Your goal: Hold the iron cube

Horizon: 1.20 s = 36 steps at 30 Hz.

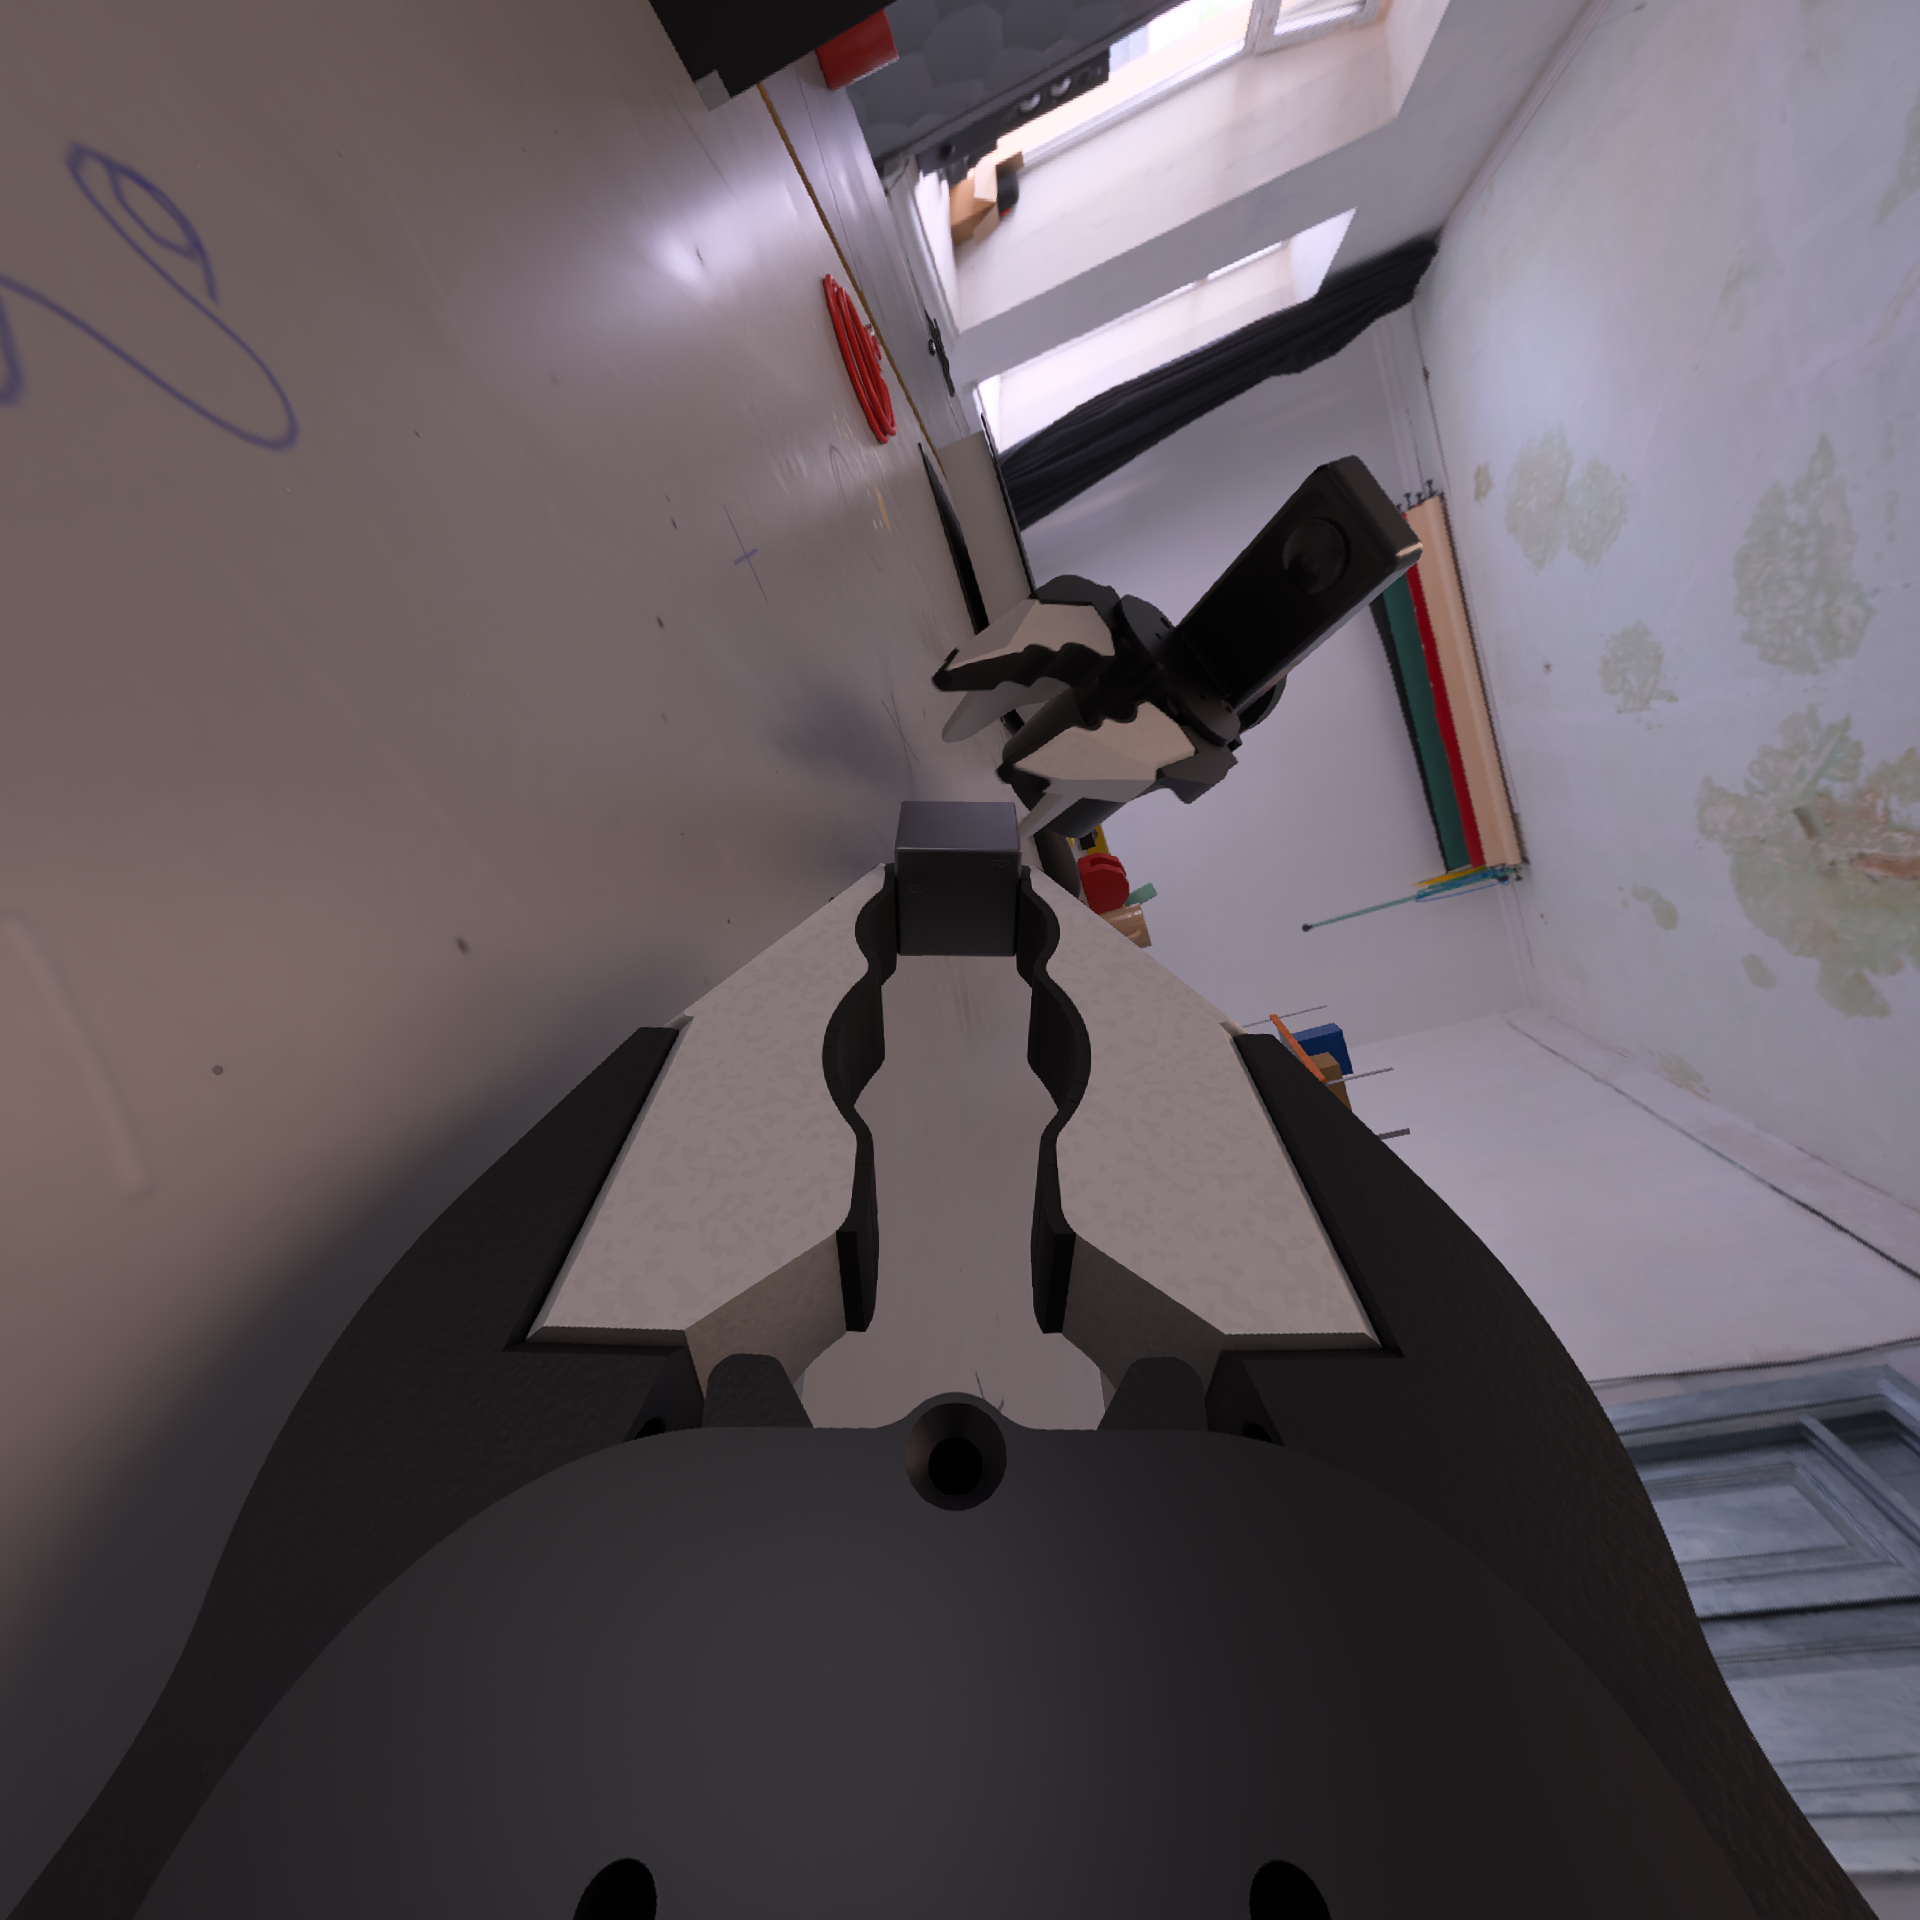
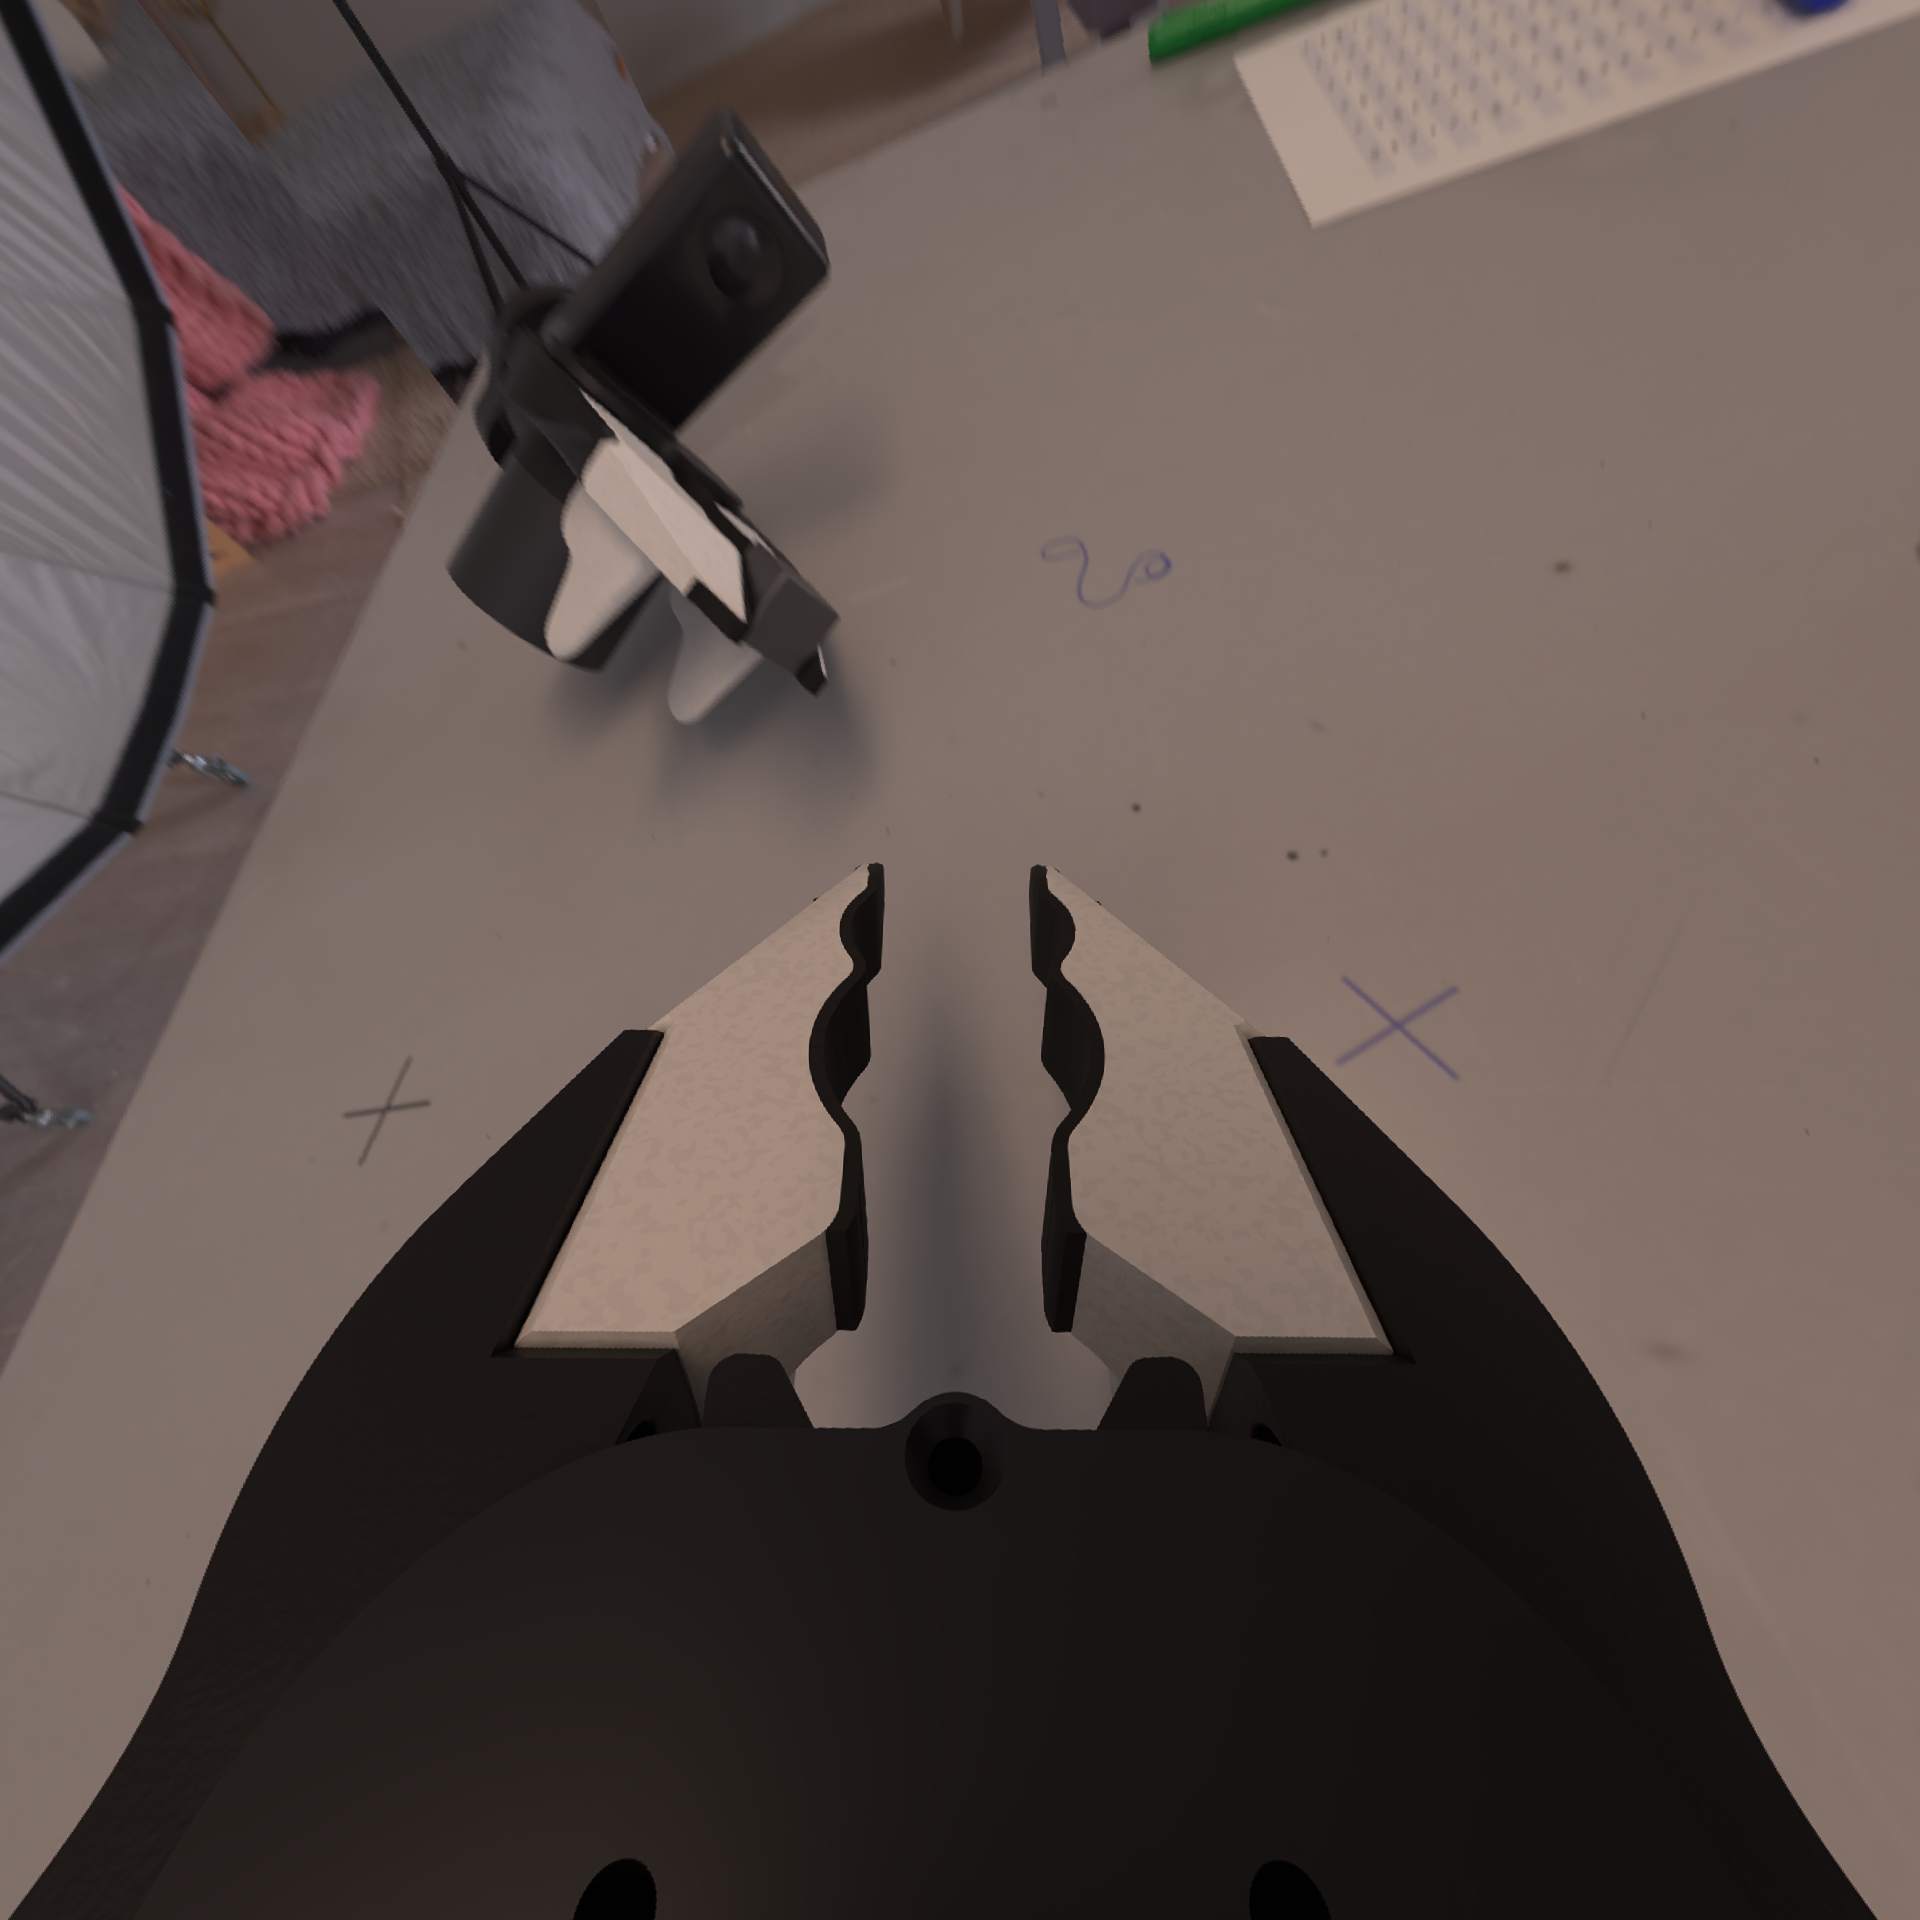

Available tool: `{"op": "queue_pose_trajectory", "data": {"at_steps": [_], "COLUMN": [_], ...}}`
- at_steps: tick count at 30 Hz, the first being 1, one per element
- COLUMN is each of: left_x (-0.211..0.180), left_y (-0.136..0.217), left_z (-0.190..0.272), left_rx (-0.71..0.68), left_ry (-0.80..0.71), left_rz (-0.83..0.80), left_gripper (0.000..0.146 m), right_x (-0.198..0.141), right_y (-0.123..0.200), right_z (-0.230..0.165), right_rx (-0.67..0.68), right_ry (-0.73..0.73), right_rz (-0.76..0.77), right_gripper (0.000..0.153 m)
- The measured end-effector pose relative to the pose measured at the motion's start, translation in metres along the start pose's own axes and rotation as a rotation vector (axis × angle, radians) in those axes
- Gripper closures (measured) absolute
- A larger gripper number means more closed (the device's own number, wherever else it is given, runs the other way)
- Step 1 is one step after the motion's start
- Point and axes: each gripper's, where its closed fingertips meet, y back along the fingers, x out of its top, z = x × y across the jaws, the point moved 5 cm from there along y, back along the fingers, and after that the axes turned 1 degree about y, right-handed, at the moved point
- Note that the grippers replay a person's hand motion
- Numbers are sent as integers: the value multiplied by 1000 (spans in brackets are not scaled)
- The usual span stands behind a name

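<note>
The iron cube [image 1: 956, 862] is a small dark grey block. My left gripper [image 1: 956, 888] is shut on it, pinching it between the two fingertips. The gripper is rolled on its side, so the grey table [image 1: 416, 675] stands at the left of its view. My right gripper [image 2: 956, 883] is open and empty, hovering over the table [image 2: 1351, 727]. It also shows in the left wrist view [image 1: 982, 727], just beyond the cube. The left gripper shows in the right wrist view [image 2: 769, 655], ahead and to the left, low over the table, with the cube [image 2: 798, 613] dark at its tip.
A white printed sheet [image 2: 1558, 94] and a green marker [image 2: 1216, 26] lie at the table's far right. Pen crosses [image 2: 1397, 1027] and a squiggle [image 2: 1107, 569] mark the table. The table edge runs along the left, with a white black-framed panel [image 2: 62, 520] beyond. A red coil [image 1: 860, 358] lies farther off.
</note>
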Motion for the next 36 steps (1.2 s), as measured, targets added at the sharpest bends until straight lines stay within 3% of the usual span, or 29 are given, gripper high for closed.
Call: {"op": "queue_pose_trajectory", "data": {"at_steps": [9,14,18,26,33,36], "left_x": [0,-1,-1,-1,-1,-1], "left_y": [3,2,2,1,2,2], "left_z": [1,1,1,2,2,2], "left_rx": [-17,-19,-19,-18,-26,-30], "left_ry": [-1,1,1,-3,0,1], "left_rz": [16,4,0,3,3,5], "left_gripper": [124,124,124,124,124,124], "right_x": [-24,-41,-47,-47,-44,-17], "right_y": [12,18,19,7,6,17], "right_z": [3,7,6,4,0,-5], "right_rx": [-83,-198,-195,-269,-260,-239], "right_ry": [15,23,16,179,267,250], "right_rz": [-186,-259,-288,-321,-303,-94], "right_gripper": [121,119,120,119,132,131]}}
